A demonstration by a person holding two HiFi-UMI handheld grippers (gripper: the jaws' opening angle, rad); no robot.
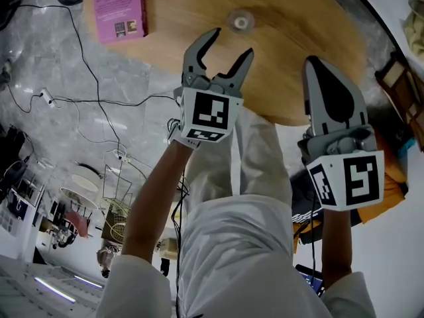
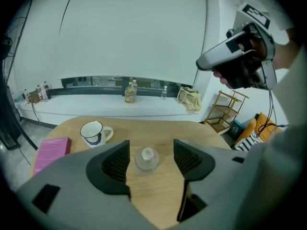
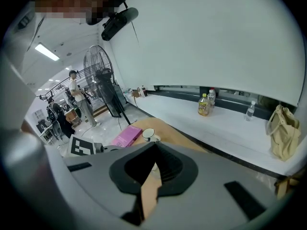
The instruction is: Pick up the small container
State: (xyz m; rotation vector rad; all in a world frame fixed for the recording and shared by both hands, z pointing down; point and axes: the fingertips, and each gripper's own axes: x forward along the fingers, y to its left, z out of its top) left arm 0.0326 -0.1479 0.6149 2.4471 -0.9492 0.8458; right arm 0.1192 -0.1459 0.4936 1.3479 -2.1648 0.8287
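Observation:
The small container (image 1: 241,22), a clear squat jar with a pale lid, stands on the round wooden table (image 1: 298,45). In the left gripper view the jar (image 2: 146,158) shows between the two dark pads, farther along the table and untouched. My left gripper (image 1: 232,42) is open and held over the table's near part, short of the jar, nothing in its grasp. To the right my right gripper (image 1: 315,61) is shut and empty, raised above the table's near edge; its jaw tips (image 3: 154,145) meet in the right gripper view.
A pink book (image 1: 119,5) lies at the table's left end. A white mug (image 2: 93,132) stands left of the jar. Cables run over the grey floor (image 1: 59,111) to the left. A wire rack (image 2: 224,110) and orange cushion stand at the right.

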